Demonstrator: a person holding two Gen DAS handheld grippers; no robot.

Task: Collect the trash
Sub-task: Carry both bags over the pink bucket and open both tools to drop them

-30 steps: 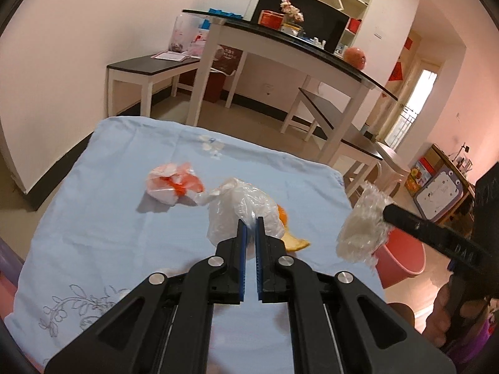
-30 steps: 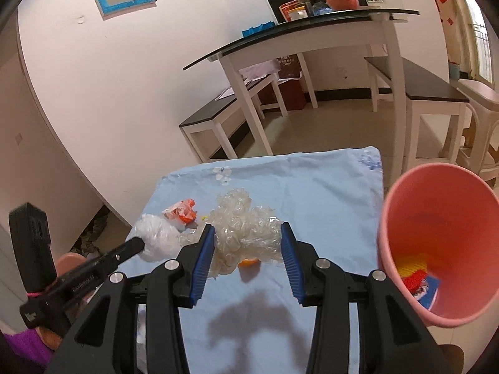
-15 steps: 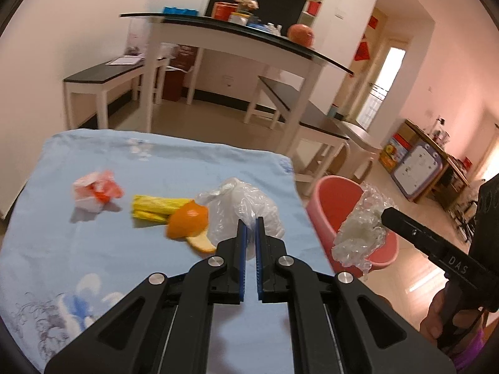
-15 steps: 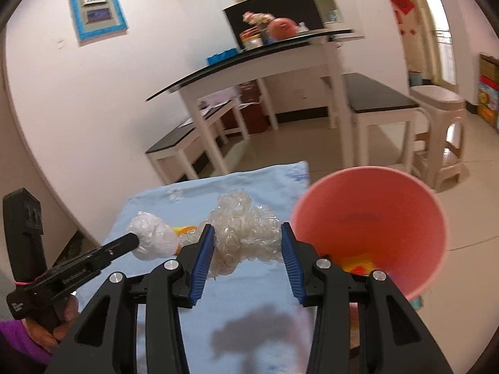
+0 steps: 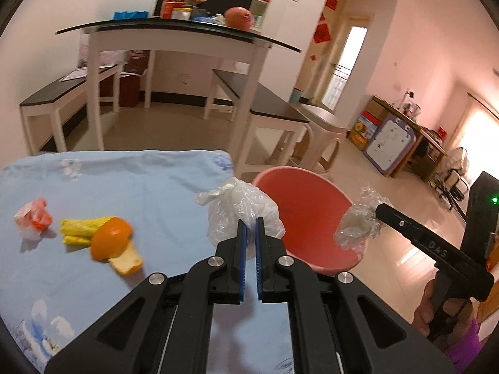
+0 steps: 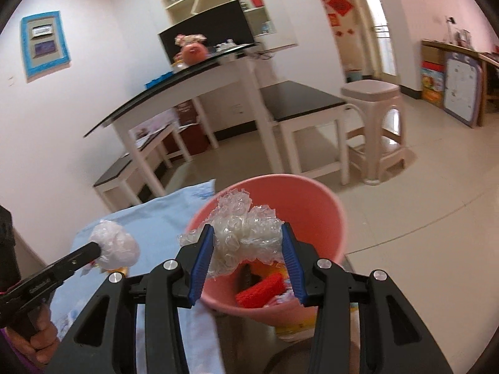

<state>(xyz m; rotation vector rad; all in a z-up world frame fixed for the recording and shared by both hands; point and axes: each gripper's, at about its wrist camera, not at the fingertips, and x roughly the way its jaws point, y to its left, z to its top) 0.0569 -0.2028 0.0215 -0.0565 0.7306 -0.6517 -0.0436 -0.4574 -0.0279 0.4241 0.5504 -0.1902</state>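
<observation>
My left gripper (image 5: pixel 250 227) is shut on a crumpled clear plastic bag (image 5: pixel 240 210), held above the blue-clothed table's right edge beside the pink bin (image 5: pixel 308 215). My right gripper (image 6: pixel 248 243) is shut on a wad of bubble wrap (image 6: pixel 241 233) and holds it over the mouth of the pink bin (image 6: pixel 312 199), which has red and yellow trash inside. On the cloth lie orange peel (image 5: pixel 112 240), a yellow wrapper (image 5: pixel 81 227) and a red-and-white wrapper (image 5: pixel 32 219). The left gripper with its bag also shows in the right wrist view (image 6: pixel 115 246).
The table has a light blue cloth (image 5: pixel 140 184). Beyond it stand a white table with a black top (image 5: pixel 174 37), benches (image 5: pixel 274 109) and a plastic stool (image 6: pixel 374 118) on the tiled floor. The right gripper shows at the left wrist view's right side (image 5: pixel 358 224).
Both grippers have swung right with their loads, from over the table toward the pink bin. The bubble wrap now hangs over the bin's mouth.
</observation>
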